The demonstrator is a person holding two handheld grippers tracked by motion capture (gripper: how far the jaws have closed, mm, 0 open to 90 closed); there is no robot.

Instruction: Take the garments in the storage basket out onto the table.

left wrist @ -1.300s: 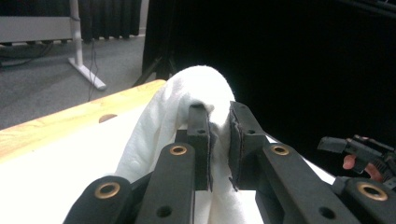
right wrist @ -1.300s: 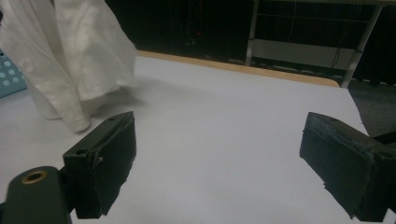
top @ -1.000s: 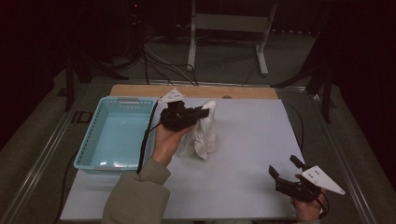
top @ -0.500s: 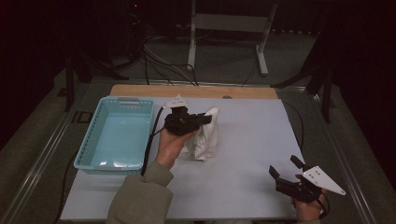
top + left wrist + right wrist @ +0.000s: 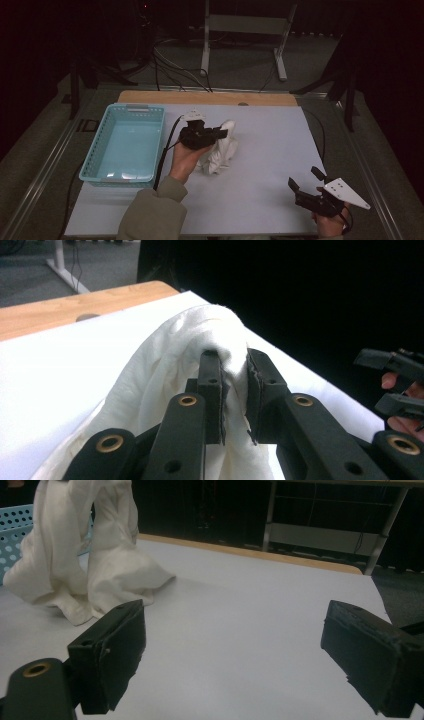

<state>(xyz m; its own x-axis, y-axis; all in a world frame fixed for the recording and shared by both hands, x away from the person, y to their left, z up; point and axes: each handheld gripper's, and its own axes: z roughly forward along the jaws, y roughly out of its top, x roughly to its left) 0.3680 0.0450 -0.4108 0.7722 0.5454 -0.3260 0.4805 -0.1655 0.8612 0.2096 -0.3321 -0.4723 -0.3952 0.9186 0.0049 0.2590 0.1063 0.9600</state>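
A white cloth [image 5: 220,152] hangs in a bunch near the middle of the white table, its lower folds resting on the surface. My left gripper [image 5: 221,133] is shut on its top fold. In the left gripper view the two black pads pinch the cloth [image 5: 165,365] between them, and my left gripper [image 5: 234,367] points across the table. My right gripper [image 5: 304,178] is held low at the front right corner, open, well apart from the cloth. In the right gripper view the jaws of my right gripper [image 5: 240,640] stand wide with only bare table between them, and the cloth [image 5: 75,555] is far off at the upper left.
A light blue plastic basket [image 5: 95,160] stands at the table's left side, beside the cloth; its perforated wall [image 5: 12,525] shows behind the cloth. A wooden strip [image 5: 210,97] runs along the table's far edge. Dark floor, cables and a stand lie beyond.
My left hand has come down toward the table with the cloth, so more of the cloth rests on the surface. The right gripper has stayed where it was.
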